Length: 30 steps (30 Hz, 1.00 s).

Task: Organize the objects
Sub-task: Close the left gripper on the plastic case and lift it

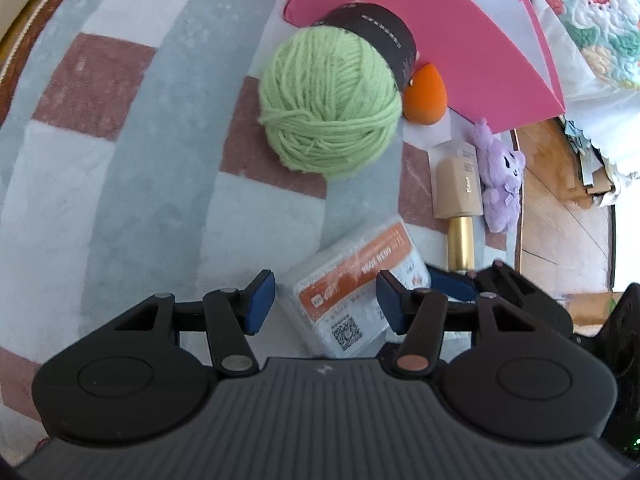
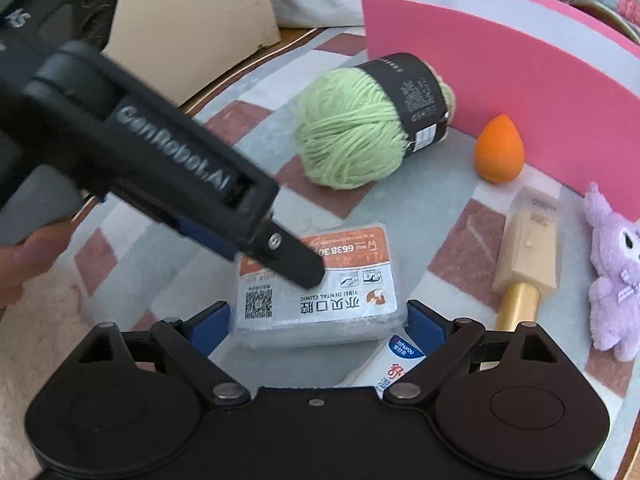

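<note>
A clear plastic floss box [image 1: 352, 292] with an orange label lies on the checked rug. In the left wrist view it sits between the blue pads of my left gripper [image 1: 326, 302], with a gap at the left pad. My right gripper [image 2: 318, 328] has its pads against both short sides of the floss box [image 2: 320, 304]. One black finger [image 2: 296, 264] of the left gripper rests over the box top. A right-gripper pad [image 1: 452, 284] shows beside the box. A green yarn ball [image 1: 330, 108] [image 2: 352, 140] lies further ahead.
A pink box [image 2: 520, 80] stands open behind the yarn. Beside it lie an orange sponge [image 2: 500, 152], a beige bottle with a gold cap [image 2: 528, 248] and a purple plush [image 2: 616, 276]. A white tube [image 2: 400, 360] lies under the floss box. Wooden floor [image 1: 560, 200] borders the rug.
</note>
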Each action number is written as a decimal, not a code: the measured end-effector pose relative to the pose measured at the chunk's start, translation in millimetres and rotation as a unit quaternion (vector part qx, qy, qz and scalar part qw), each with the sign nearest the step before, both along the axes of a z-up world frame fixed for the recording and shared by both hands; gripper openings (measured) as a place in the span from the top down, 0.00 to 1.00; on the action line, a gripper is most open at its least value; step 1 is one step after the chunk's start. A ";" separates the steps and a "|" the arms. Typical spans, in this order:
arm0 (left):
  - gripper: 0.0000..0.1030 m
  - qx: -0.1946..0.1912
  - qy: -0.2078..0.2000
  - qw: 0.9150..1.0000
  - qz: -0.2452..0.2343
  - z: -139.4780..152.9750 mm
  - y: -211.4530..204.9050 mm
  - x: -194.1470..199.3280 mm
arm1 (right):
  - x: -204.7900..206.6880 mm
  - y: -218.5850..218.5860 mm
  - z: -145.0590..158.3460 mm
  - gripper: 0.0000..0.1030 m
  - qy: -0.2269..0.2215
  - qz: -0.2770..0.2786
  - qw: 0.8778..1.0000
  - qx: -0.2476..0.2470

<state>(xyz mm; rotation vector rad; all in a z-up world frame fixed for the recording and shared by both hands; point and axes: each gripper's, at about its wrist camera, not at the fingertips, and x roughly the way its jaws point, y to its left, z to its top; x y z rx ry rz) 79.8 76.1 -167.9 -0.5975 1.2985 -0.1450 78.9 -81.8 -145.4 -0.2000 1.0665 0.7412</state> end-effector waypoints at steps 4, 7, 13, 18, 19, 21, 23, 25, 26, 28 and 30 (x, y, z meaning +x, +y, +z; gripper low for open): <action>0.49 0.026 -0.023 0.999 -0.005 3.9 -5.3 1.5 | -6.3 -3.6 1.1 0.08 0.010 0.017 1.000 0.006; 0.49 0.040 -0.037 0.998 -0.011 3.2 -6.7 5.4 | -9.1 -1.0 1.0 0.08 0.008 0.037 0.999 -0.004; 0.50 0.094 -0.047 0.994 -0.005 8.6 -5.5 4.3 | -8.2 -1.7 7.1 0.08 -0.025 0.040 0.999 -0.020; 0.47 0.052 -0.013 0.999 -0.007 -0.1 -2.8 3.4 | -1.3 -5.3 -0.7 0.09 -0.029 0.030 0.999 -0.030; 0.48 0.047 -0.008 0.999 -0.012 -0.4 -4.3 2.2 | -1.3 -4.3 -2.2 0.11 -0.031 0.032 0.998 -0.033; 0.50 0.043 -0.010 0.998 -0.034 -0.1 -10.7 -0.5 | -2.7 0.5 -3.9 0.18 -0.035 0.039 0.998 -0.036; 0.49 0.036 -0.009 0.998 -0.042 -2.1 -16.0 -1.1 | -4.9 8.2 -4.2 0.25 -0.037 0.049 0.997 -0.040; 0.49 0.045 -0.017 0.998 -0.040 -1.5 -18.8 0.9 | -7.4 15.1 -6.6 0.25 -0.049 0.053 0.996 -0.053; 0.49 0.046 -0.020 0.998 -0.037 -1.7 -18.6 2.2 | -7.8 16.6 -9.0 0.26 -0.055 0.052 0.995 -0.058; 0.46 0.042 -0.025 0.998 -0.025 -3.8 -16.2 4.5 | -5.8 13.1 -11.9 0.26 -0.058 0.041 0.997 -0.045; 0.38 0.031 -0.020 0.999 -0.004 -9.5 -12.0 6.7 | -3.0 8.7 -11.9 0.26 -0.051 0.032 0.998 -0.029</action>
